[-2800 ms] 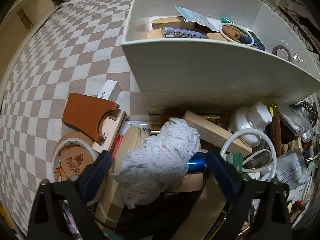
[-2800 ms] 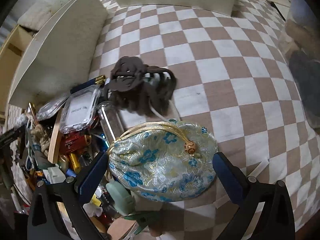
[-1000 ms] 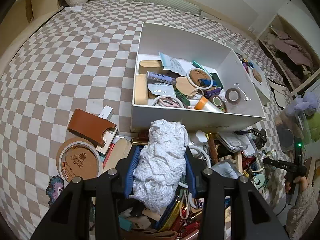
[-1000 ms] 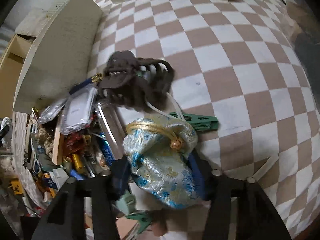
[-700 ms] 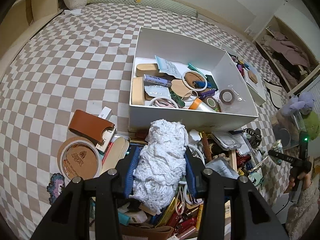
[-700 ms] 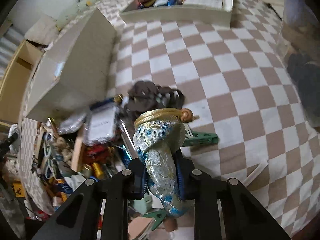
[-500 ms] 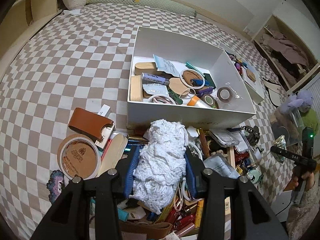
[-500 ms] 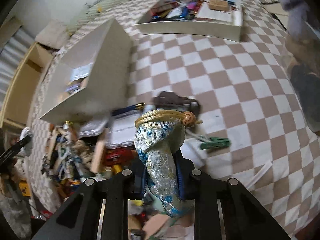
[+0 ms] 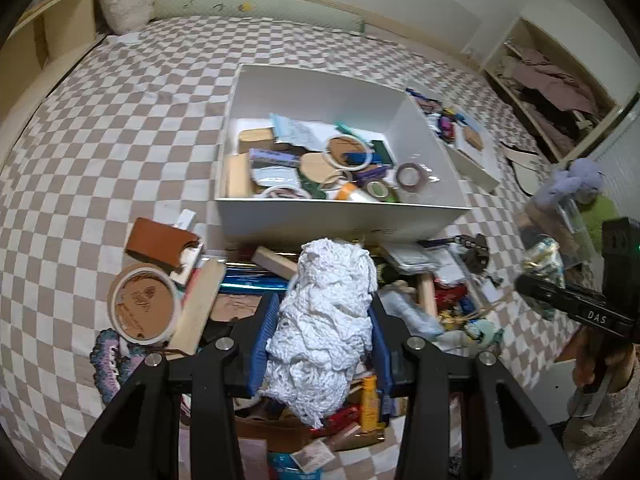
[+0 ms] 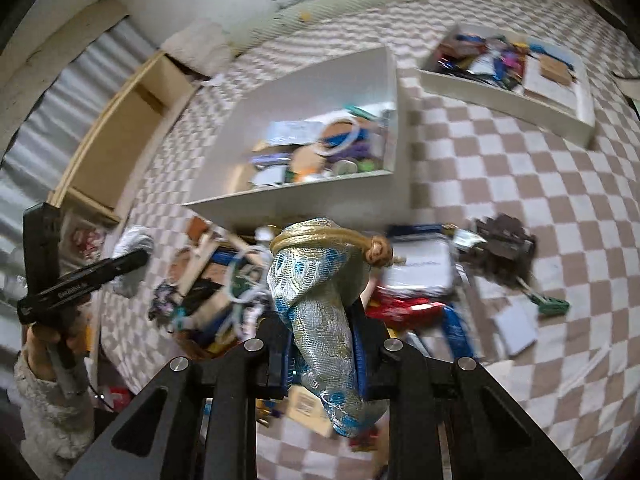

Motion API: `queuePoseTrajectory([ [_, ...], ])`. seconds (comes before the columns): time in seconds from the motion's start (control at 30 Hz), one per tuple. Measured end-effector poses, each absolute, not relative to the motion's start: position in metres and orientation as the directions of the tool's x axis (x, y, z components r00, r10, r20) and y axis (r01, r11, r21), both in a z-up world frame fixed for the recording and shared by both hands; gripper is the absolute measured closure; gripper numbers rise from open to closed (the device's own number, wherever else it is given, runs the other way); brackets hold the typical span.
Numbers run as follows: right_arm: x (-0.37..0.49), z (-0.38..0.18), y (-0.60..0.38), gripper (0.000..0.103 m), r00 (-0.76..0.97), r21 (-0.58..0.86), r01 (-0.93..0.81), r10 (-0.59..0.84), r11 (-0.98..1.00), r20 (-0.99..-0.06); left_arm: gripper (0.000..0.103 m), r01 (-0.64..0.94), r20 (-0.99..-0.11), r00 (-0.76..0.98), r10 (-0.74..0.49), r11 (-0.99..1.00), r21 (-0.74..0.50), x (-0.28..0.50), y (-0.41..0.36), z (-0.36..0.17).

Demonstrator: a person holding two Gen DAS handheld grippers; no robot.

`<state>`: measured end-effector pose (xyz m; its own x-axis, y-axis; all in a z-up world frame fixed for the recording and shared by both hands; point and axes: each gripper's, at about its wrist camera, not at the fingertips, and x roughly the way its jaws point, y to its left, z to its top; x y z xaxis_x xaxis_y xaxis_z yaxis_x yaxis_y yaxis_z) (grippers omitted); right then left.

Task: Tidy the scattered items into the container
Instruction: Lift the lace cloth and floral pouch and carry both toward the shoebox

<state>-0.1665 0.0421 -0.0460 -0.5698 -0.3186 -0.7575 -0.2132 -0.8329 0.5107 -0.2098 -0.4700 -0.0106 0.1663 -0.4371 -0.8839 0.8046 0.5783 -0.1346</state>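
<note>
Two tongs hang above the clutter pile: left tongs (image 9: 323, 332) pinch a white crocheted bundle (image 9: 326, 320), right tongs (image 10: 322, 354) pinch a blue-and-gold brocade pouch (image 10: 324, 320), near the half-filled white box (image 9: 340, 222).

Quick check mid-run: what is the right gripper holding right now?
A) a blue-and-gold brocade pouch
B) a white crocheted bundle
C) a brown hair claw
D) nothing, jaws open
A: in the right wrist view the right gripper is shut on the brocade pouch, lifted above the clutter pile.
</note>
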Motion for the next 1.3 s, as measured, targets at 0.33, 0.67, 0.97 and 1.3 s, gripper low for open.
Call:
queuePoseTrajectory([
  [0.33,-0.197,0.016,0.016,0.079,-0.687,0.587,-0.103,-0.370,-0.803,-0.625,0.061,0.833,-0.825,0.207,-0.526,0.537,-0.133,-0.218,-0.489,0.032],
  [0.67,-0.240,0.045,0.031,0.079,-0.759,0.679,-0.071,-0.402,-0.731,-0.512,0.061,0.827,-0.767,0.233,-0.598,0.536,-0.167,-0.197,-0.519,0.061],
  [0.97,-0.285,0.036,0.037,0.079,-0.761,0.669,-0.103,-0.375,-0.737,-0.530,0.061,0.833,-0.745,0.224,-0.628,0.521,-0.188,-0.179,-0.555,0.054],
  [1.3,-0.322,-0.009,0.056,0.079,-0.705,0.635,-0.195,-0.344,-0.748,-0.621,0.061,0.815,-0.774,0.240,-0.586,0.555,-0.168,-0.147,-0.586,0.016],
])
